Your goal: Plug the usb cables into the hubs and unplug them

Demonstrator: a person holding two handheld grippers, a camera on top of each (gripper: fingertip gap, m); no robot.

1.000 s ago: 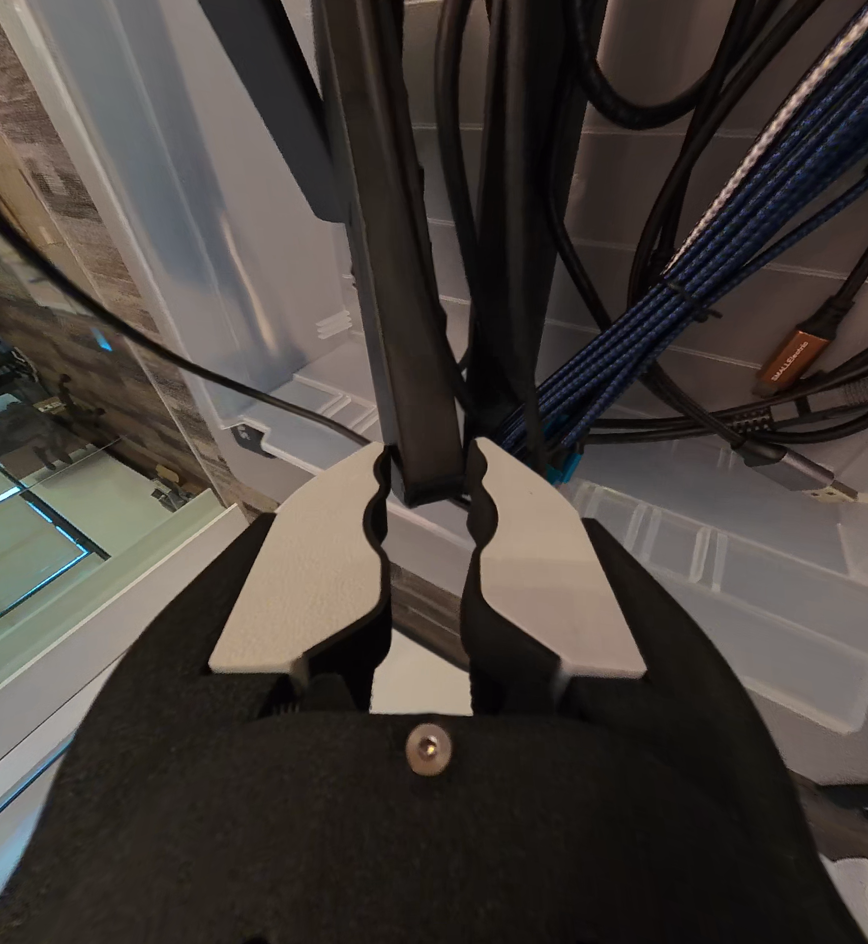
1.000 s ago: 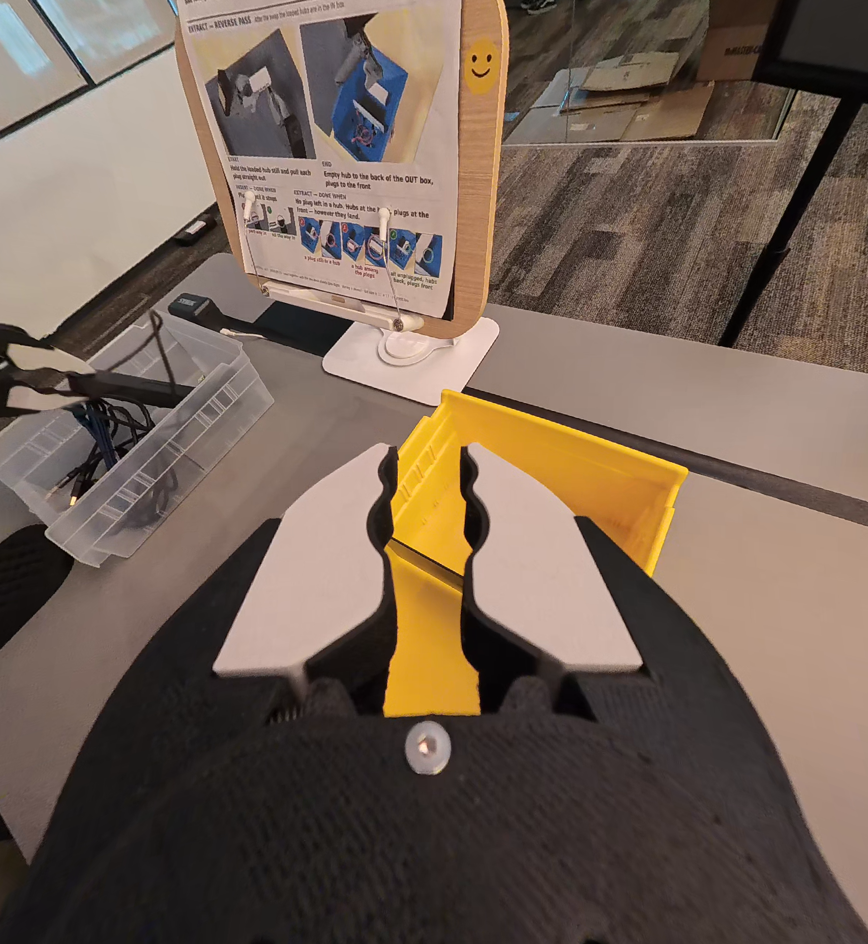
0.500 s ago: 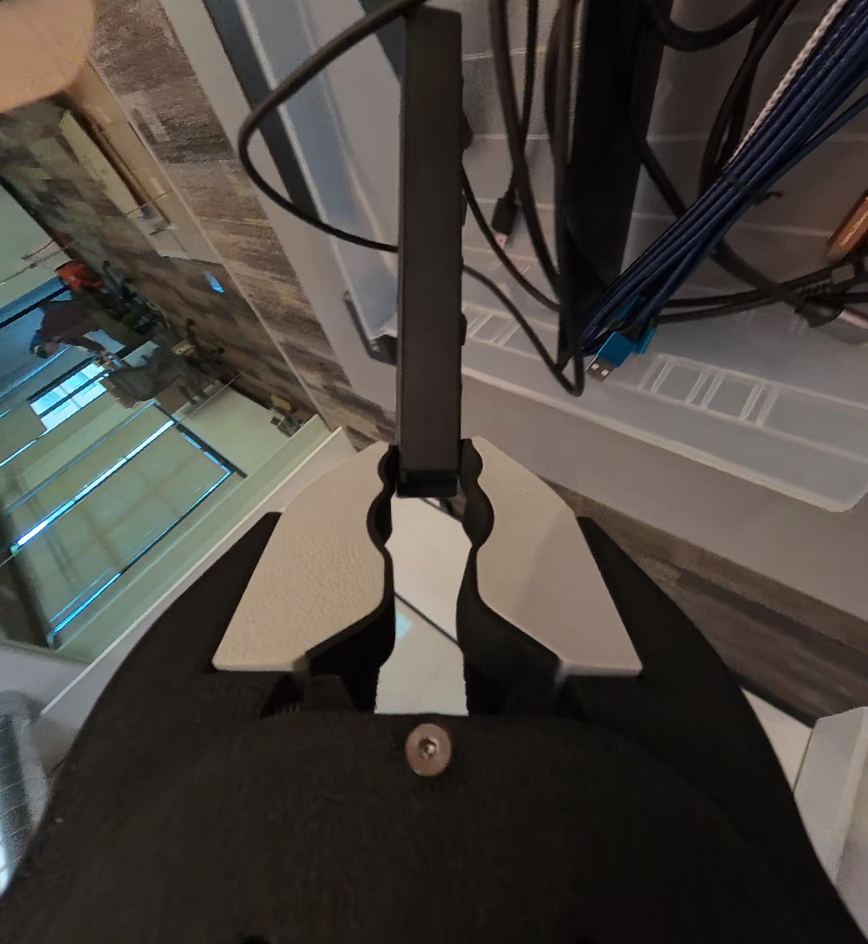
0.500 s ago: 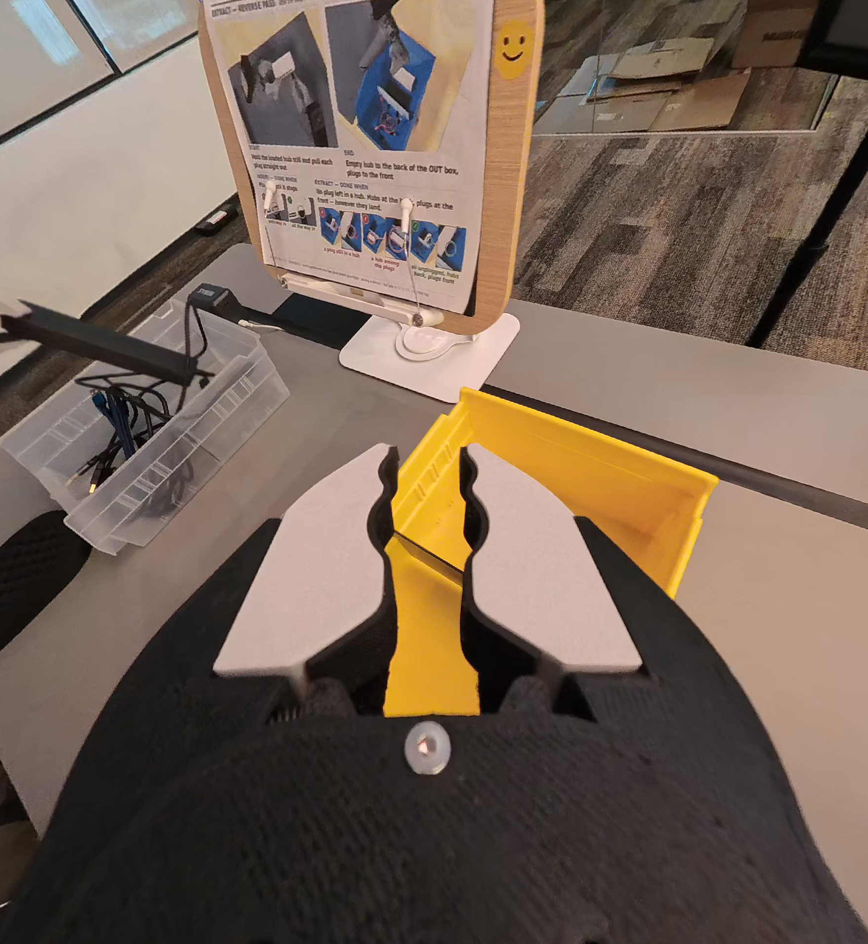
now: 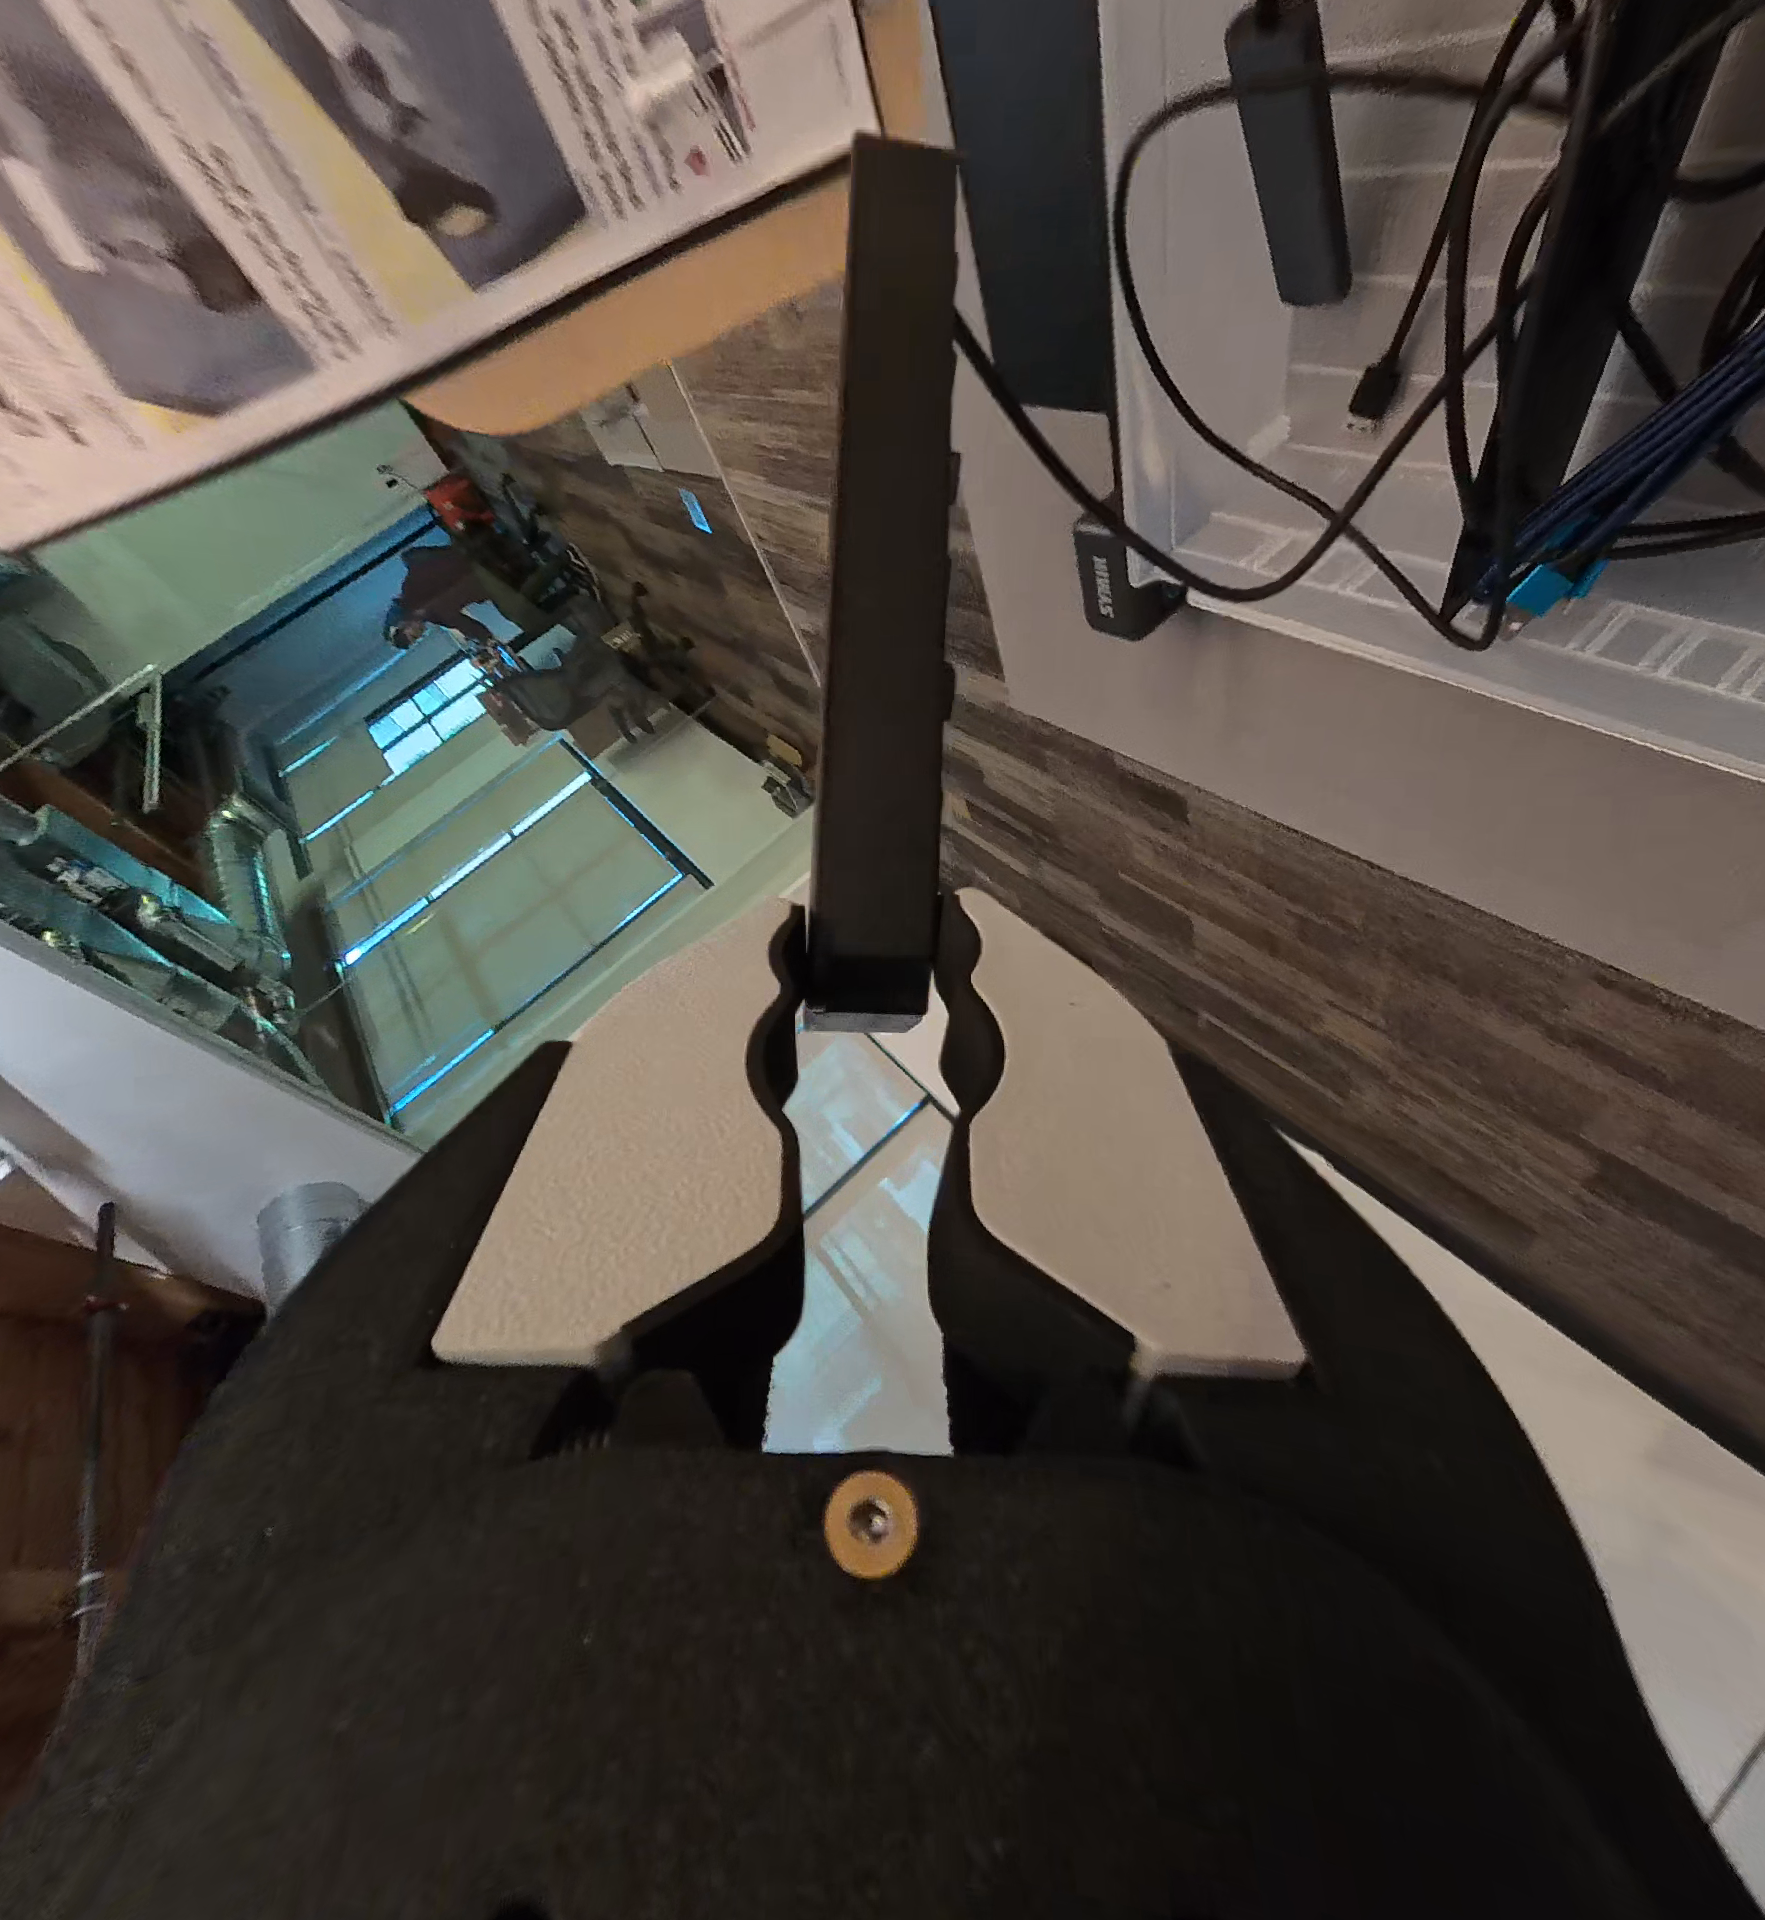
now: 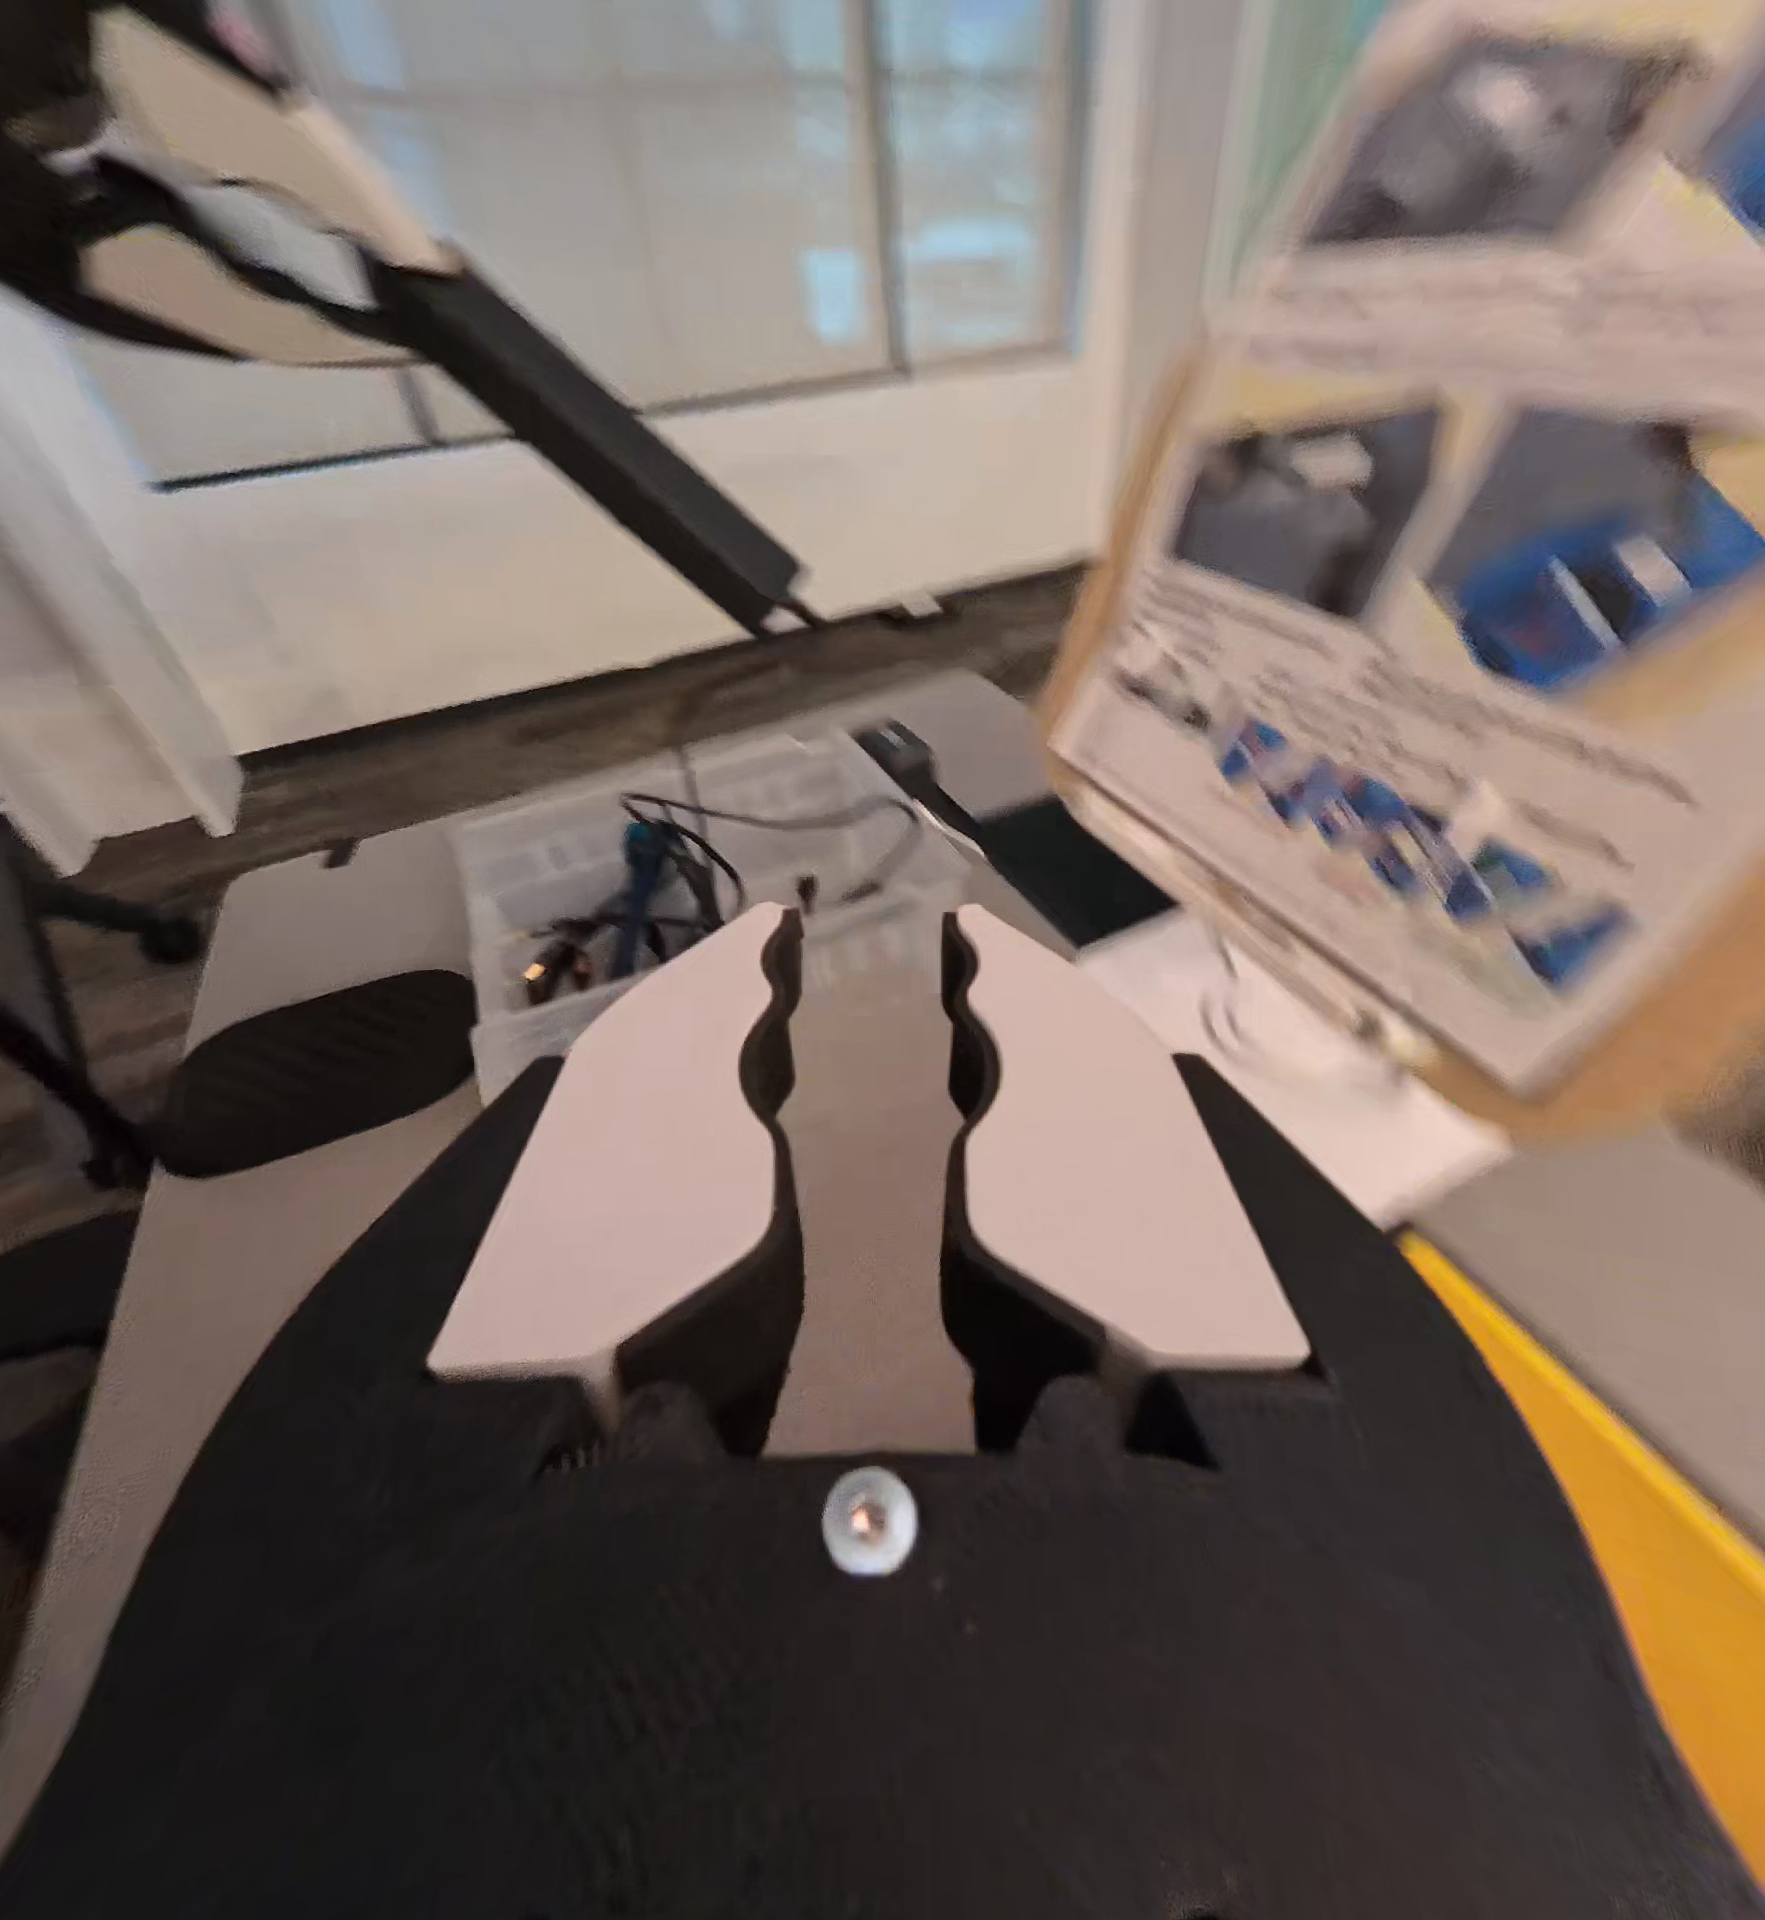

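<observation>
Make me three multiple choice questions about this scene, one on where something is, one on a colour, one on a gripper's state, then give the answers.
1. Where do the loose cables lie?
A. clear bin
B. yellow bin
C. floor

2. What colour is the bundled braided cable?
A. red
B. blue
C. green

3. What is the left gripper doing?
A. open, empty
B. shut on a cable
C. shut on the black hub

Answers:
A, they sit inside the clear bin.
B, the braided cable is blue.
C, the left gripper clamps the end of the black hub; the right gripper is open.
</observation>
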